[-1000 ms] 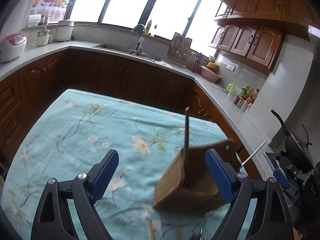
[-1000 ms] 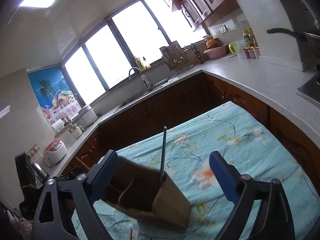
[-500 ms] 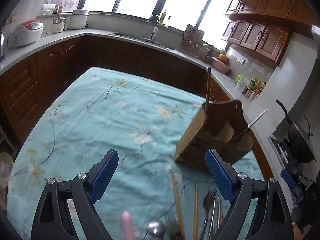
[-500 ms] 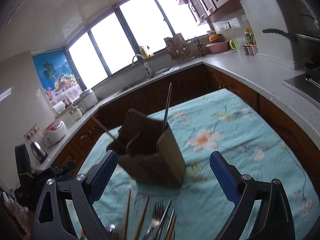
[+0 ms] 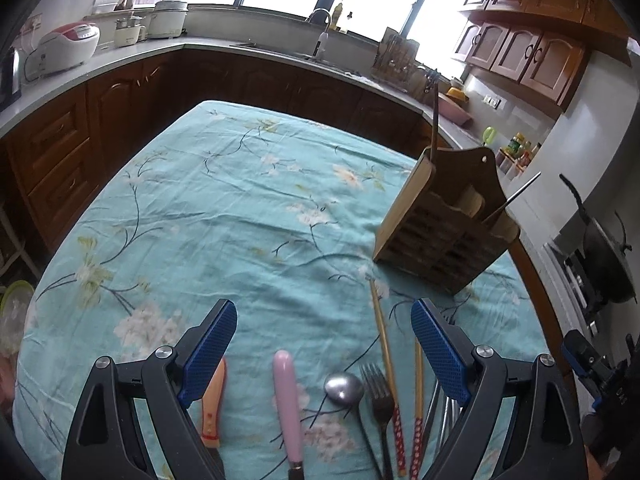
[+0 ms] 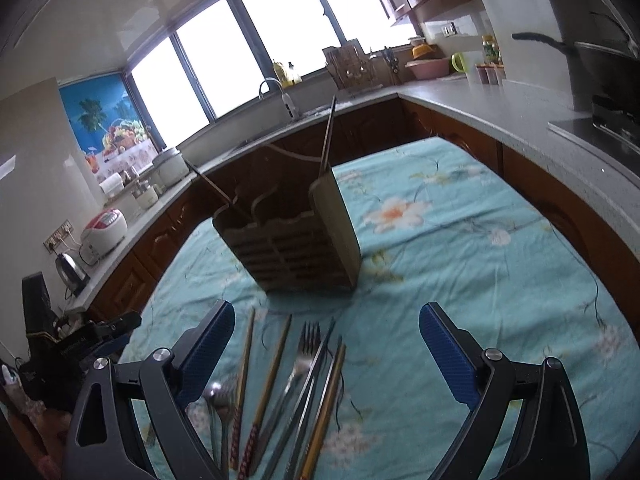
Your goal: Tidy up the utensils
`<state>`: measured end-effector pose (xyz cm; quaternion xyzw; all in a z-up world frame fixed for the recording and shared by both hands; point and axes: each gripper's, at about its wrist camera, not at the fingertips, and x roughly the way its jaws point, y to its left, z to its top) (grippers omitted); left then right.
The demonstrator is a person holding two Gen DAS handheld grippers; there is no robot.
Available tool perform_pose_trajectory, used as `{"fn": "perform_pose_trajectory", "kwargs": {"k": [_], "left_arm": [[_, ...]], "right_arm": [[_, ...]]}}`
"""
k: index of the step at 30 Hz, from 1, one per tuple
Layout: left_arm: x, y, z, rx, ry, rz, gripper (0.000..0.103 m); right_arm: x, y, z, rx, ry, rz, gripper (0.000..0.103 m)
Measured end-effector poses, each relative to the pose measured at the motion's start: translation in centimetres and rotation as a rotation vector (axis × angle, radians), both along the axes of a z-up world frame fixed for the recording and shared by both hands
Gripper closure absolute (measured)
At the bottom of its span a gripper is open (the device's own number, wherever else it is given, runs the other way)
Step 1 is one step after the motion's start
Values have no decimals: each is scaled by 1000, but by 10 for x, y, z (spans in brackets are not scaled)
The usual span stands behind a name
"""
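Observation:
A wooden utensil holder [image 5: 444, 222] [image 6: 292, 240] stands on the teal flowered tablecloth [image 5: 240, 216] with two thin sticks poking out of it. Loose utensils lie in front of it: a pink-handled knife [image 5: 287, 396], an orange-handled knife [image 5: 212, 408], a spoon [image 5: 344, 386], a fork [image 5: 378, 390] [image 6: 306, 356] and chopsticks [image 5: 386, 364] [image 6: 276, 372]. My left gripper [image 5: 324, 344] hovers open above the pink knife and spoon, gripping nothing. My right gripper [image 6: 326, 352] is open too, over the fork and chopsticks.
Dark wooden cabinets under a grey counter [image 5: 120, 56] wrap around the table. A rice cooker [image 5: 66, 48], a sink with a tap [image 5: 320, 32] and a stove with a pan [image 5: 604, 256] stand on it. The cloth to the left lies bare [image 5: 160, 208].
Both grippers drew back from the wooden holder toward the near table edge and tipped down, bringing the row of loose utensils into view. Their jaws stayed wide.

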<state>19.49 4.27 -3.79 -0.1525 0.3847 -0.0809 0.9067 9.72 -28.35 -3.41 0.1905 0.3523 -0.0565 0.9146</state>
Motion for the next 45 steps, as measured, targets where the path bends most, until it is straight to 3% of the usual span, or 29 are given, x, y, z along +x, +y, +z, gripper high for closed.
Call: {"fn": "perform_pose_trajectory", "kwargs": {"k": [18,20,25,31,42,45], "left_arm": [[38,-23,-19,58,99,-38,14],[45,-29,-23,66,108,-43,14],[62,-41,-34,96,135,-63,14],[82,-54,-46,117,166,-84,15],[112,-70,-62,140,193,-123,16],[119,-75,-68,151,202,-139,17]], "right_arm": [[19,4,-32,-30,112,23,9],[22,4,-36,-27,124,29,14],[30,7,-52,-31,189,57,42],[42,13,-72,-37,255,87,63],[81,15,-89,-56,319,129,83],[91,14,-92,-50,329,136,84]]}}
